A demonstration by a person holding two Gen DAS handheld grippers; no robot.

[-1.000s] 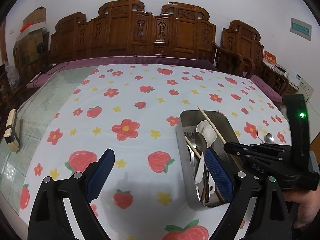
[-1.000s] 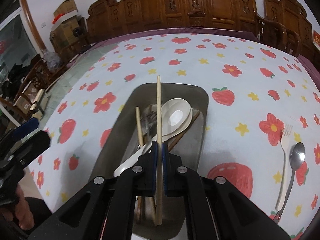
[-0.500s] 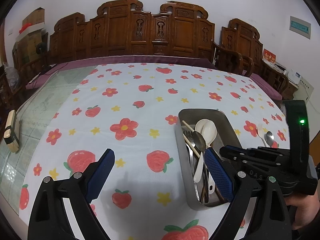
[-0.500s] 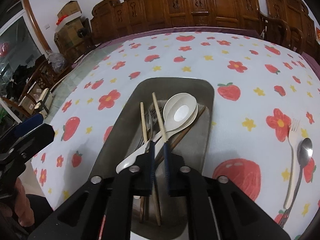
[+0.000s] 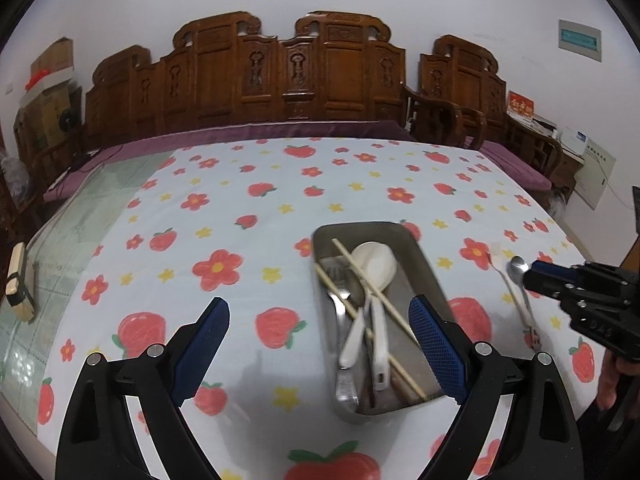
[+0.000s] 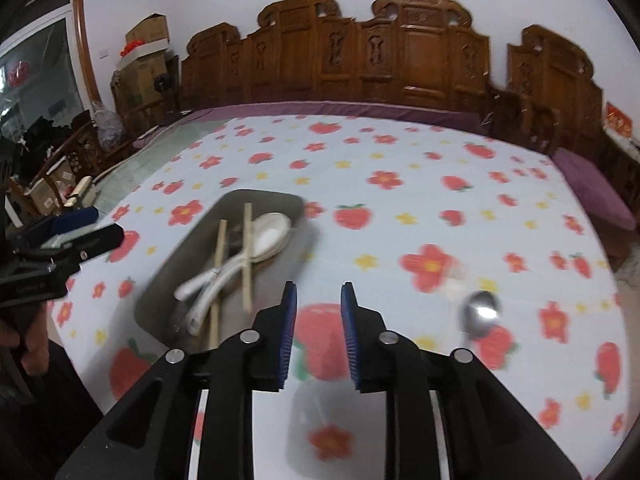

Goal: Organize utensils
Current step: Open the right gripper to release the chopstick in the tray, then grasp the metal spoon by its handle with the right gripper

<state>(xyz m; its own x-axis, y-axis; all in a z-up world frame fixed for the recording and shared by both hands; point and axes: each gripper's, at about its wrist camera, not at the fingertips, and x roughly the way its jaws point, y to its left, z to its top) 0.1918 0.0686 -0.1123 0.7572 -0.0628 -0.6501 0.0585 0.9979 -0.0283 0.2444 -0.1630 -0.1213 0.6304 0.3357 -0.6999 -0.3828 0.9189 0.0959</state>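
A steel tray (image 5: pixel 420 256) on the flowered cloth holds two wooden chopsticks (image 5: pixel 380 292), white spoons (image 5: pixel 374 260) and metal cutlery; it also shows in the right wrist view (image 6: pixel 192 248). A metal spoon (image 5: pixel 518 276) and a white fork (image 5: pixel 496 252) lie on the cloth right of the tray; the spoon also shows in the right wrist view (image 6: pixel 480 312). My left gripper (image 5: pixel 320 320) is open and empty, its right finger over the tray's near edge. My right gripper (image 6: pixel 318 320) is open and empty, over the cloth between tray and spoon.
The table (image 5: pixel 240 184) is covered by a strawberry-and-flower cloth, with bare green glass at the left. A small brush-like block (image 5: pixel 18 280) lies at the left edge. Carved wooden chairs (image 5: pixel 288 76) line the far side.
My right gripper let go of the chopstick, which now lies in the tray. It opened and moved right, toward the spoon and fork. The left gripper stayed open.
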